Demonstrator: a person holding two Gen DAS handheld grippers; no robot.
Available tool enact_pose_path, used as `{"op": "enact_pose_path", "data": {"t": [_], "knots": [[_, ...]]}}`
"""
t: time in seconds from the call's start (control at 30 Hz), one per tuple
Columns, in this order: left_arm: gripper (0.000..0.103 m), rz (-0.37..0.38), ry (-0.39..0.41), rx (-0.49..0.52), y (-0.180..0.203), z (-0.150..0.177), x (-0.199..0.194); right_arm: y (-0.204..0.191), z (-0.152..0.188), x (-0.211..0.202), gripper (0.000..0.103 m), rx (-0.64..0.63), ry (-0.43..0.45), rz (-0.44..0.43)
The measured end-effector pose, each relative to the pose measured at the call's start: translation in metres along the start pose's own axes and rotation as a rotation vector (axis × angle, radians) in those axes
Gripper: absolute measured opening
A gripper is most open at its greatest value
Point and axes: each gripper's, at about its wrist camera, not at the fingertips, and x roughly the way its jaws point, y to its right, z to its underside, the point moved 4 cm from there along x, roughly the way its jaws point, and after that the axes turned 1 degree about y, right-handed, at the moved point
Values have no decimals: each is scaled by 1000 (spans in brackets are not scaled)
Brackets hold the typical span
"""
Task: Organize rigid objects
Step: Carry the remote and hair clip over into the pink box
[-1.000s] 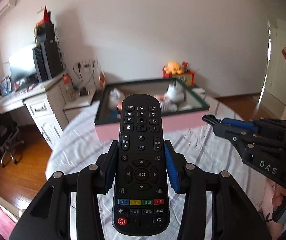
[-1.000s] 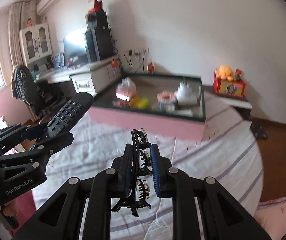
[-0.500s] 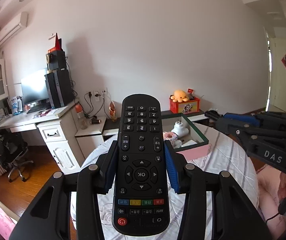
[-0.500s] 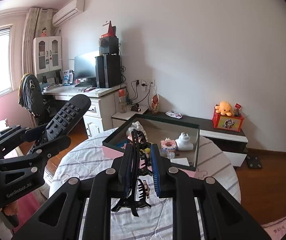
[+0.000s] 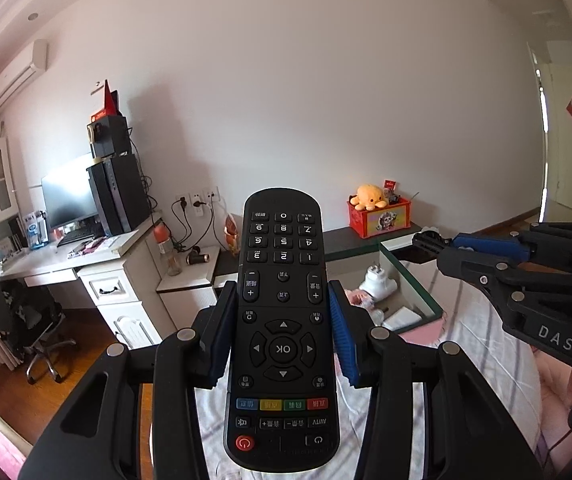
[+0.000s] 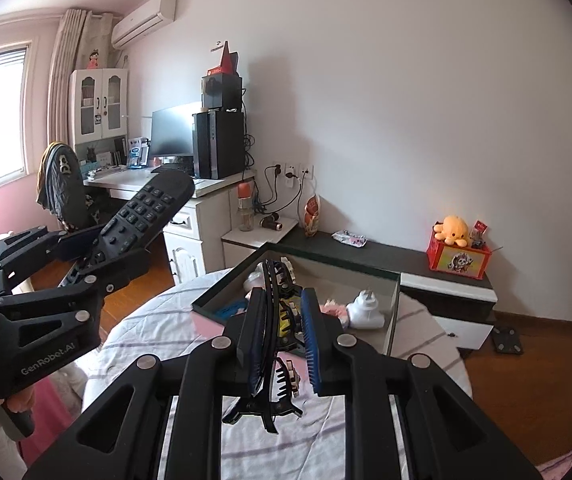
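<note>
My left gripper [image 5: 282,332] is shut on a black remote control [image 5: 282,320], blue pads pressed to both its long sides, number keys pointing away. The remote [image 6: 142,212] and left gripper also show at the left of the right wrist view. My right gripper [image 6: 284,332] is shut on a black claw hair clip [image 6: 274,360], held edge-on between the pads; it appears at the right of the left wrist view as the right gripper [image 5: 430,240]. Both are raised above a round table with a striped cloth [image 6: 158,320]. A pink box with a dark green rim [image 6: 222,292] on it holds a white adapter [image 6: 364,308] and other small items.
A white desk [image 6: 206,196] with monitor and computer tower stands left of the table, with an office chair [image 6: 62,184]. A low dark shelf [image 6: 366,252] along the wall carries a red box with an orange plush [image 6: 456,240]. Wooden floor surrounds the table.
Both grippers have risen with their objects still held and tipped upward: the table and box have sunk lower in both views and more wall and ceiling show.
</note>
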Motion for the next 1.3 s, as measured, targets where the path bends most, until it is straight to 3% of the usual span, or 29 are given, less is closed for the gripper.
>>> {"op": "enact_pose_path", "data": {"t": [0.37, 0.47, 0.77, 0.9, 1.3], "knots": [[44, 61, -113, 39, 20, -6, 111, 35, -14, 83, 18, 4, -71, -3], [44, 94, -168, 24, 20, -2, 147, 44, -10, 116, 18, 4, -127, -7], [44, 52, -320, 49, 14, 21, 239, 60, 20, 207, 19, 5, -309, -30], [44, 52, -352, 55, 16, 36, 254, 62, 31, 228, 19, 7, -358, -43], [45, 32, -374, 77, 15, 49, 256, 65, 45, 243, 19, 57, -376, -54]]}}
